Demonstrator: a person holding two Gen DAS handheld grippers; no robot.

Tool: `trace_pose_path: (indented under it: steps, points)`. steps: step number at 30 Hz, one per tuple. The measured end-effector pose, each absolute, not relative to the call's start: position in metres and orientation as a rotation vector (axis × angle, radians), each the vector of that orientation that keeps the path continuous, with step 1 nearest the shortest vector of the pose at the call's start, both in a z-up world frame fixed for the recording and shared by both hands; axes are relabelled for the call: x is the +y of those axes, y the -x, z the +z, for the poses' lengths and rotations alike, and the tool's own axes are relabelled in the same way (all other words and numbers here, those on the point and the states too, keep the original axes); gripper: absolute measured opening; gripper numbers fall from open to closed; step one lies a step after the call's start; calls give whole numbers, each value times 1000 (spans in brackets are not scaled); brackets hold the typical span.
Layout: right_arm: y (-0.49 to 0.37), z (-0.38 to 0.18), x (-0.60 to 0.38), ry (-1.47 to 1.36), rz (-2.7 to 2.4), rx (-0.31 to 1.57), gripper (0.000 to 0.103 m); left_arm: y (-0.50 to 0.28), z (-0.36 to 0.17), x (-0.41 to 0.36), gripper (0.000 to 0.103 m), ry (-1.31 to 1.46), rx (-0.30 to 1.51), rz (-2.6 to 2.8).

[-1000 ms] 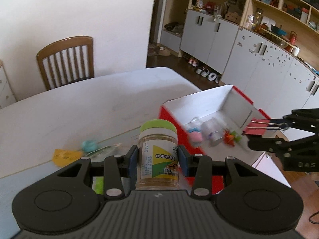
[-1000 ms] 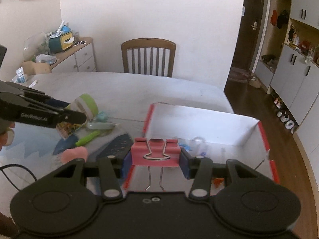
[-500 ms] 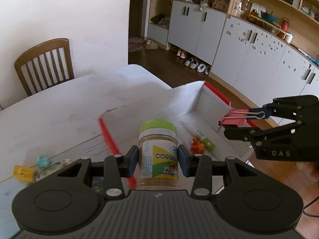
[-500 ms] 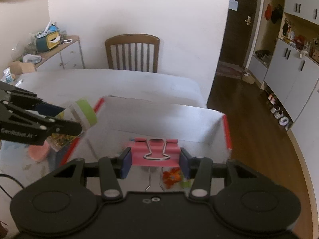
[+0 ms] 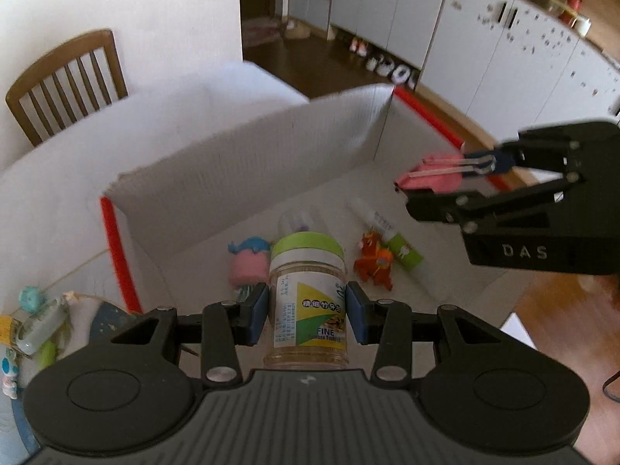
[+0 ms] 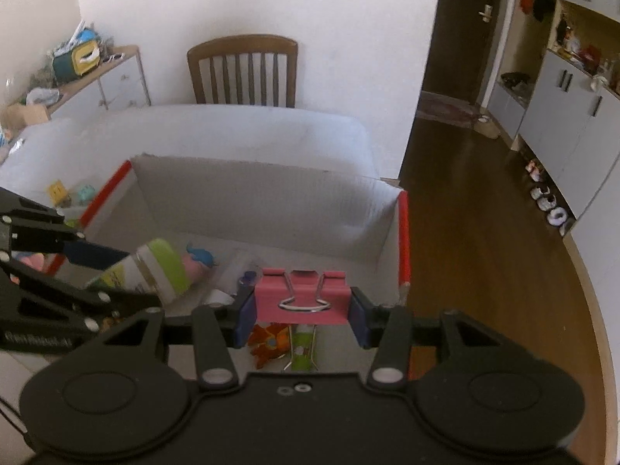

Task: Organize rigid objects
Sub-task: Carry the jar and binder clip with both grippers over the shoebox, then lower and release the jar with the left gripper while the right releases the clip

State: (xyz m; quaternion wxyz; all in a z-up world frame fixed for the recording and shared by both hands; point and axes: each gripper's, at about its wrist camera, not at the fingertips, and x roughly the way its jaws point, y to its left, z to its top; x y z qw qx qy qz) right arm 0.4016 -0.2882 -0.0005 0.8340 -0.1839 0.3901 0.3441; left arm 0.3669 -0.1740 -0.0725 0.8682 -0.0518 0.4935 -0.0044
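My left gripper (image 5: 307, 312) is shut on a clear jar with a green lid (image 5: 306, 302) and holds it above the open white box with red edges (image 5: 252, 162). The jar also shows in the right wrist view (image 6: 155, 267), above the box's left part. My right gripper (image 6: 303, 312) is shut on a pink binder clip (image 6: 302, 298), held over the box (image 6: 255, 197) near its right side. The clip shows in the left wrist view (image 5: 430, 178). In the box lie a pink and blue toy (image 5: 248, 261), an orange toy (image 5: 374, 263) and a green and white tube (image 5: 391, 238).
The box stands on a white table (image 5: 162, 116) near its right edge. Left of the box lie small items, a teal toy (image 5: 31, 296) and a yellow piece (image 6: 56, 190). A wooden chair (image 6: 242, 71) stands behind the table. White cabinets (image 5: 484, 46) line the room.
Both grippers have moved forward over the box with their objects. The jar went from beside the box's left edge to above its inside. The clip now hangs over the box's right part.
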Motion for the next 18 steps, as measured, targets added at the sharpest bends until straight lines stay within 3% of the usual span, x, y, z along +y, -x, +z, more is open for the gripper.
trace_pose_path:
  steps: [18]
  points:
    - [-438, -44, -241, 559, 766, 945, 48, -403, -118, -174, 41, 131, 1208, 25]
